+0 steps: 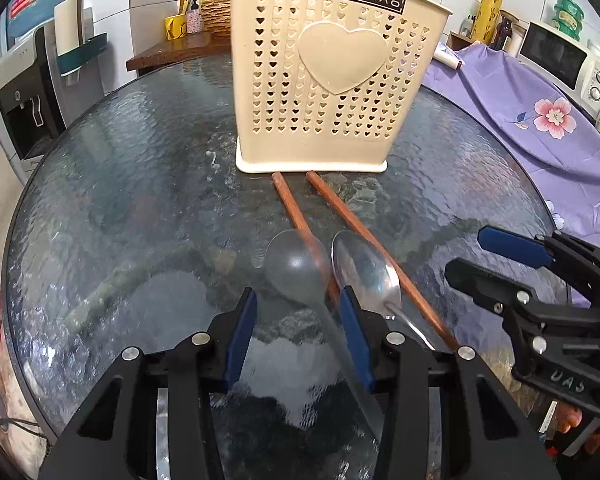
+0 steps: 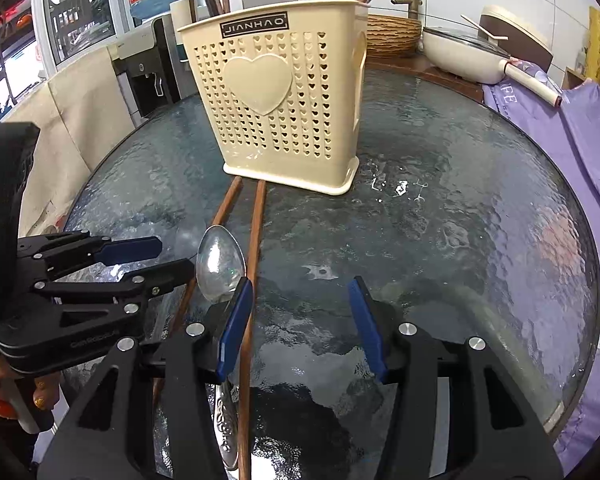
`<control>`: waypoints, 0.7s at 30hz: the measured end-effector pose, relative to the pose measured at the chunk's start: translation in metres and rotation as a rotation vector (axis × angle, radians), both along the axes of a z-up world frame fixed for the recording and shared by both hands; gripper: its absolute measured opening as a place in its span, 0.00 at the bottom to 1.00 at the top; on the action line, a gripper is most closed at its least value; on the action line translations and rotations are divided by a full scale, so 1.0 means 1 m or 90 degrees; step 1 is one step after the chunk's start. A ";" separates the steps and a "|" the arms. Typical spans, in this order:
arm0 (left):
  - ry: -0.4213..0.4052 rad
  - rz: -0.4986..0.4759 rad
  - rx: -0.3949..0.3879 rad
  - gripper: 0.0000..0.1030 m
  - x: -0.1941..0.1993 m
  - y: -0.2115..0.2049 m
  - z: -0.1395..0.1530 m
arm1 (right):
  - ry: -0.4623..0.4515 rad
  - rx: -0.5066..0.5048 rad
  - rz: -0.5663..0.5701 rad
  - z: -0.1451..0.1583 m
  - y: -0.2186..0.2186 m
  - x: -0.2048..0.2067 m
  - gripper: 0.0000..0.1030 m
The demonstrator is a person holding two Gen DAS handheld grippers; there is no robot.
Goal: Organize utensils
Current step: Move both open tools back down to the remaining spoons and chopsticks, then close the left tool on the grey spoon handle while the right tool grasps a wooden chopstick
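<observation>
Both my claws spread, gripping nothing: left gripper [image 1: 298, 322] over the clear plastic spoon [image 1: 296, 266], right gripper [image 2: 300, 312] beside the shiny metal spoon [image 2: 220, 264]. 2 brown wooden chopsticks [image 2: 256, 232] lie on the round glass table [image 2: 460, 220], tips apparently touching the cream perforated plastic utensil holder [image 1: 324, 72].

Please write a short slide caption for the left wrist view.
Open left gripper over a clear spoon, beside a metal spoon and chopsticks, before the holder.
</observation>
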State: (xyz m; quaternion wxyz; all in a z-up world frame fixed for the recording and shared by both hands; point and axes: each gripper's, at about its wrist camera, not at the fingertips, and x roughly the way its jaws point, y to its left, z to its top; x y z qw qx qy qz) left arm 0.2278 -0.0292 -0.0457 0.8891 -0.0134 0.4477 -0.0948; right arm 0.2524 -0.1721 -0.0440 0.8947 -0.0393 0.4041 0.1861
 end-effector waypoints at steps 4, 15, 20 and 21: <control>0.000 -0.003 0.006 0.36 0.008 -0.005 0.000 | 0.005 0.002 -0.001 -0.001 0.000 0.001 0.49; -0.006 0.006 -0.010 0.17 0.011 -0.003 0.004 | 0.017 0.008 0.001 -0.004 -0.001 0.007 0.49; -0.003 0.006 -0.016 0.13 0.009 0.003 0.005 | 0.017 0.007 0.008 -0.004 0.005 0.007 0.49; -0.002 0.005 -0.019 0.13 0.008 0.004 0.005 | 0.017 0.006 0.011 -0.004 0.007 0.008 0.49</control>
